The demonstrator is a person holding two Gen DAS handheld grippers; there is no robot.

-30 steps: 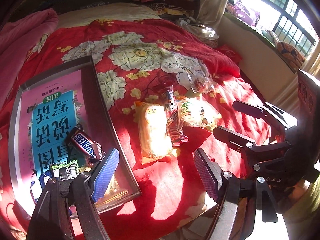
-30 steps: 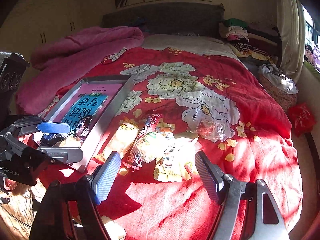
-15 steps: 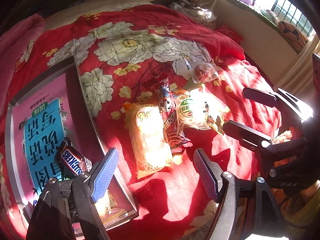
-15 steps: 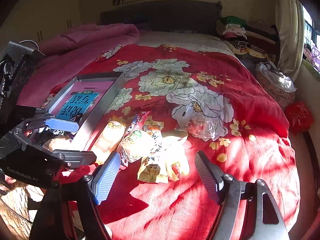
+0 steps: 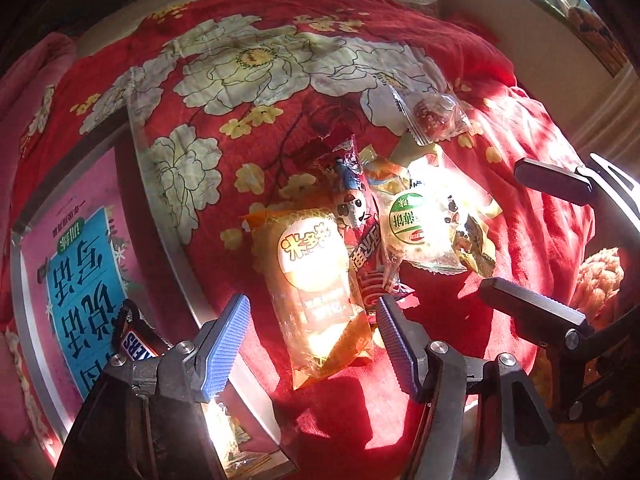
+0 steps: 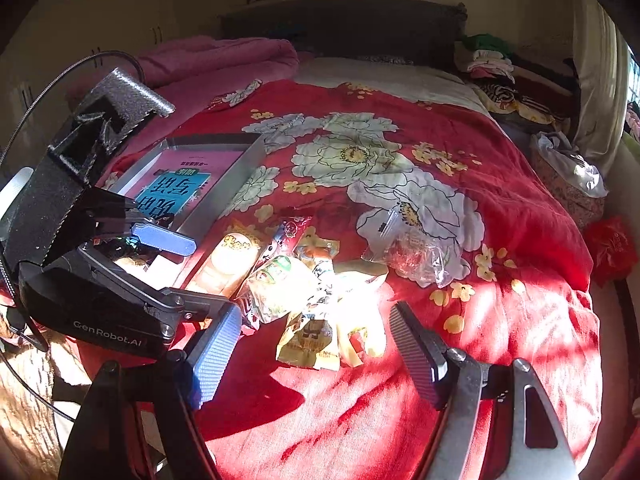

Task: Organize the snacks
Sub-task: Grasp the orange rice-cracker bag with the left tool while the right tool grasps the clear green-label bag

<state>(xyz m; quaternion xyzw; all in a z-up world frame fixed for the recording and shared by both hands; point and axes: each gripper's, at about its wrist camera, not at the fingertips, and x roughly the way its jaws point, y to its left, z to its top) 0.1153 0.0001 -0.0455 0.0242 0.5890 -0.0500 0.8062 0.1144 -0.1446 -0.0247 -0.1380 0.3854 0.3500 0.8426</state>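
Left gripper (image 5: 312,344) poised steeply over the orange-wrapped cake packet (image 5: 316,280), jaws closing, packet's lower end lying between the blue pads (image 5: 224,344) but not yet visibly pressed. Right gripper (image 6: 316,344) spread wide, nothing between its fingers, held above the near edge of the snack heap. Packet flat on the red floral bedspread (image 5: 256,128), just beside the metal tray (image 5: 176,248), long edge touching the red cartoon-printed stick packet (image 5: 368,240); beyond that, overlapping, a clear green-labelled bun packet (image 5: 412,224), a small yellow packet (image 6: 312,336) and a clear bag of reddish sweets (image 5: 436,116). Tray already carrying a pink-and-blue book (image 5: 76,264) and a Snickers bar (image 5: 136,344), with other wrappers half hidden behind the left finger. Likely hazards: right-hand pad of the left gripper catching the red stick packet along with the cake packet, giving a double pick or dragging the heap; glossy film sliding out of a grip taken so near one end, the far end drooping and snagging the tray rim; soft bedding yielding under the pads and bunching cloth into the bite; excessive squeeze crushing the soft cake; strong sun glare washing out wrapper edges and hiding the true overlap.
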